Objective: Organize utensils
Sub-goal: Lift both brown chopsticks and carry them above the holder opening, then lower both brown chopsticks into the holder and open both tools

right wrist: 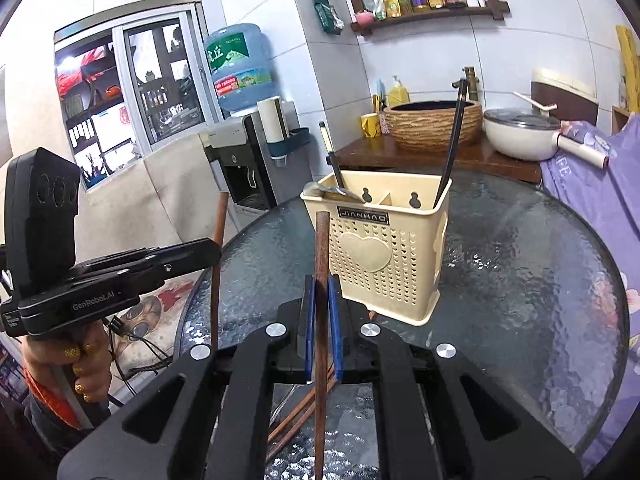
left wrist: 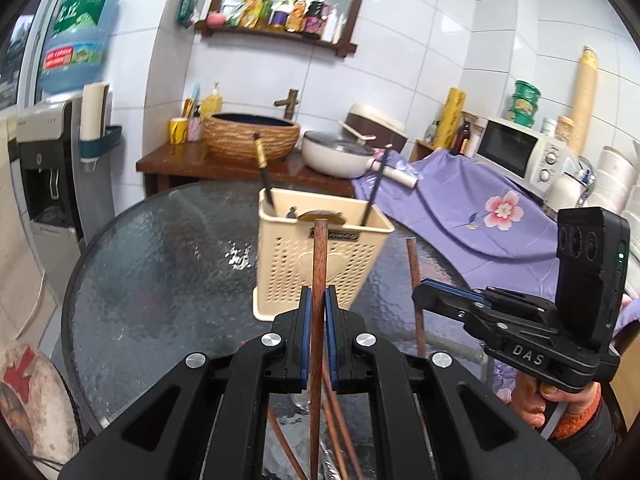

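Observation:
My left gripper (left wrist: 319, 300) is shut on a brown wooden chopstick (left wrist: 319, 256), held upright above the round glass table (left wrist: 160, 280). Just beyond it stands a cream perforated utensil holder (left wrist: 288, 264) with two black chopsticks (left wrist: 376, 184) and a spoon inside. In the right wrist view my right gripper (right wrist: 322, 284) is likewise shut on a second brown chopstick (right wrist: 321, 248), in front of the holder (right wrist: 400, 276). Each gripper shows in the other's view: the right gripper (left wrist: 424, 292), the left gripper (right wrist: 212, 250). Several loose brown chopsticks (right wrist: 296, 412) lie on the table beneath the grippers.
Behind the table a wooden counter (left wrist: 180, 160) carries a woven basin (left wrist: 252, 136) and a white lidded pan (left wrist: 340, 152). A water dispenser (left wrist: 48, 168) stands at the left. A purple flowered cloth (left wrist: 480, 208) and a microwave (left wrist: 516, 148) are at the right.

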Tool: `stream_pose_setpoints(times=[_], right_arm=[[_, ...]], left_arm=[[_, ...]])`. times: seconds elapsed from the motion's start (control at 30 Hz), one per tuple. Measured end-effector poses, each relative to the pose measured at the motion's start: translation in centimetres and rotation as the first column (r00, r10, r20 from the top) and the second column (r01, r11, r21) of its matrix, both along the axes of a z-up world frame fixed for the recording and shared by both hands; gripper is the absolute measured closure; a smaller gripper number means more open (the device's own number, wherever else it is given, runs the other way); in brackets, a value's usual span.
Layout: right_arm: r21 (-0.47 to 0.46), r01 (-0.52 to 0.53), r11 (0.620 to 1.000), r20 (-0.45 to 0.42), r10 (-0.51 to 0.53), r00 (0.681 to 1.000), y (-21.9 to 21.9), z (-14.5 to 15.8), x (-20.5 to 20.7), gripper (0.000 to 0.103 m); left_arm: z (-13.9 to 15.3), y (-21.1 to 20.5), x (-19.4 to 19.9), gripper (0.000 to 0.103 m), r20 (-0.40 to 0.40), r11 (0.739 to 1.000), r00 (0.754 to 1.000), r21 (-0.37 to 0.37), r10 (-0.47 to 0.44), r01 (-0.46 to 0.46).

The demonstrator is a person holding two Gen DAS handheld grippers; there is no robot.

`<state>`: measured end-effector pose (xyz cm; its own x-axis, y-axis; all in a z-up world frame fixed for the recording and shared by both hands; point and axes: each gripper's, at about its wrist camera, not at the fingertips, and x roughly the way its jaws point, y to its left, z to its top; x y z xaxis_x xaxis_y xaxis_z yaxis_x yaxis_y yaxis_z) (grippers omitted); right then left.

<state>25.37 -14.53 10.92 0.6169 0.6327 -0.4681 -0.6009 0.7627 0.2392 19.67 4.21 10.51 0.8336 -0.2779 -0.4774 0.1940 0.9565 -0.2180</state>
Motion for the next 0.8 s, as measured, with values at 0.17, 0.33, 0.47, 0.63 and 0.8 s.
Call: stream_pose_setpoints(times=[0.17, 0.33, 0.47, 0.63, 0.8], right_arm=[[0.001, -0.009, 1.000, 0.028, 0.009, 1.000, -0.6, 1.1, -1.1, 0.095], [0.003, -0.014, 1.000, 0.044, 0.014, 0.999, -0.6, 1.9, -1.7, 0.095], [-0.001, -0.009, 1.000, 0.048, 0.009, 0.999, -0.6, 2.1, -1.8, 0.095], [0.004, -0.002, 1.000, 0.067, 0.002, 0.998, -0.7, 3.1, -2.0, 0.095], [0.007, 0.005, 1.000, 0.089, -0.006, 0.996, -0.6, 4.4, -1.7, 0.096]], left_arm=[[1.4, -0.8, -1.1, 0.096, 0.038, 1.000, 0.999, 0.011, -0.021, 0.020], [2.1, -1.5, -1.5, 0.096, 0.059, 0.999, 0.998, 0.025, -0.029, 0.028], [2.5, -2.0, -1.8, 0.096, 0.068, 0.999, 0.997, 0.035, -0.035, 0.032], [3.3, -2.1, -2.1, 0.096, 0.091, 0.999, 0.995, 0.039, -0.036, 0.033], [4.9, -2.6, -2.3, 0.097, 0.140, 0.999, 0.990, 0.033, -0.031, 0.026]])
